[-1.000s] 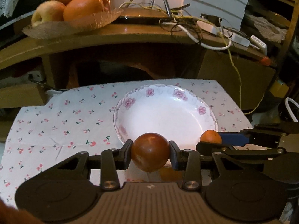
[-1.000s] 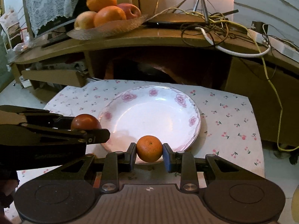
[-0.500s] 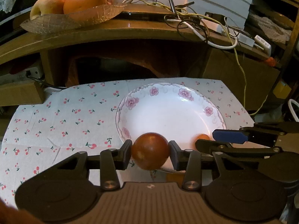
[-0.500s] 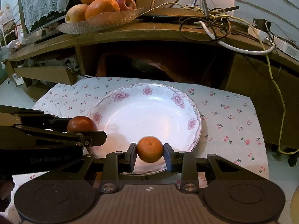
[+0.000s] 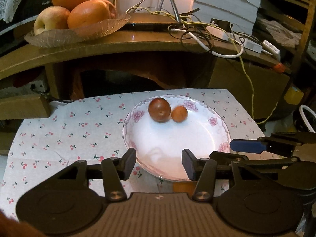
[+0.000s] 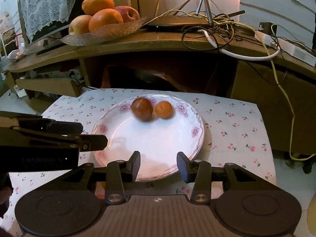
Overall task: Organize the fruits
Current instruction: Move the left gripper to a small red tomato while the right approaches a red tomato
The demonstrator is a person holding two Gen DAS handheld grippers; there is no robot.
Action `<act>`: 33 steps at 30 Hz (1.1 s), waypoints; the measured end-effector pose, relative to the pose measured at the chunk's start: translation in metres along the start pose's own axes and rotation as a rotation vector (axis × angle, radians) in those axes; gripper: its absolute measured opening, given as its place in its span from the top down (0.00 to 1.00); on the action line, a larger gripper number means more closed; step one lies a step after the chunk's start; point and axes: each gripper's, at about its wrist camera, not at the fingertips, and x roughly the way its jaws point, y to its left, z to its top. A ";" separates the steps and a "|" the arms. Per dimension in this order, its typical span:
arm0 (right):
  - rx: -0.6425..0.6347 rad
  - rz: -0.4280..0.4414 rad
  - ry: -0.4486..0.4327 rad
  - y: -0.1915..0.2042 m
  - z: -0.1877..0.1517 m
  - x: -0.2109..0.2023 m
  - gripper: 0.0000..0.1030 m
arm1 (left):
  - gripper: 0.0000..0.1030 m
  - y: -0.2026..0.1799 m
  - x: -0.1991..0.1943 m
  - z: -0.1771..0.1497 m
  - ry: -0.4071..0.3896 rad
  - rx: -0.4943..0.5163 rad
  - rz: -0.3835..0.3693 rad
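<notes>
A dark red round fruit (image 5: 159, 109) and a small orange tangerine (image 5: 179, 114) lie side by side at the far side of the white flowered plate (image 5: 199, 136). Both show in the right wrist view too: the red fruit (image 6: 142, 109), blurred, and the tangerine (image 6: 163, 109) on the plate (image 6: 122, 138). My left gripper (image 5: 159, 164) is open and empty over the plate's near rim. My right gripper (image 6: 158, 164) is open and empty over the near rim too. Each gripper shows from the side in the other's view.
The plate sits on a cherry-print cloth (image 5: 75, 130). Behind stands a wooden desk (image 5: 118, 43) with a glass dish of oranges and apples (image 5: 75, 17) and tangled cables (image 5: 197, 29). A yellow cable (image 6: 284, 98) hangs at right.
Both grippers opened and let go of their fruit. The red fruit and the tangerine now lie on the plate's far side, and both grippers have drawn back to the near rim.
</notes>
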 end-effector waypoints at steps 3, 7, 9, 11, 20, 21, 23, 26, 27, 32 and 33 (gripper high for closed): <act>0.005 0.007 0.007 0.001 -0.004 -0.005 0.56 | 0.46 -0.001 -0.007 -0.004 0.000 0.020 0.010; -0.002 0.015 0.017 0.005 -0.009 -0.012 0.56 | 0.46 0.003 -0.017 -0.010 0.013 0.021 0.015; -0.001 0.030 0.019 0.008 -0.011 -0.016 0.55 | 0.46 0.005 -0.022 -0.014 0.017 0.030 0.013; -0.002 0.040 0.025 0.010 -0.015 -0.020 0.53 | 0.46 0.007 -0.027 -0.019 0.022 0.042 0.014; -0.051 0.089 0.061 0.032 -0.031 -0.030 0.49 | 0.45 0.020 -0.049 -0.042 0.061 0.052 -0.008; -0.058 0.093 0.064 0.035 -0.033 -0.031 0.48 | 0.45 0.021 -0.051 -0.046 0.065 0.060 -0.012; -0.071 0.101 0.076 0.039 -0.038 -0.032 0.46 | 0.45 0.022 -0.054 -0.053 0.076 0.074 -0.014; -0.081 0.116 0.102 0.045 -0.046 -0.033 0.46 | 0.45 0.027 -0.059 -0.066 0.101 0.098 -0.017; -0.082 0.118 0.109 0.047 -0.048 -0.033 0.46 | 0.45 0.029 -0.060 -0.070 0.108 0.102 -0.019; -0.099 0.143 0.128 0.058 -0.056 -0.033 0.46 | 0.45 0.034 -0.062 -0.086 0.140 0.128 -0.029; -0.104 0.144 0.128 0.060 -0.057 -0.033 0.46 | 0.45 0.035 -0.061 -0.087 0.144 0.126 -0.032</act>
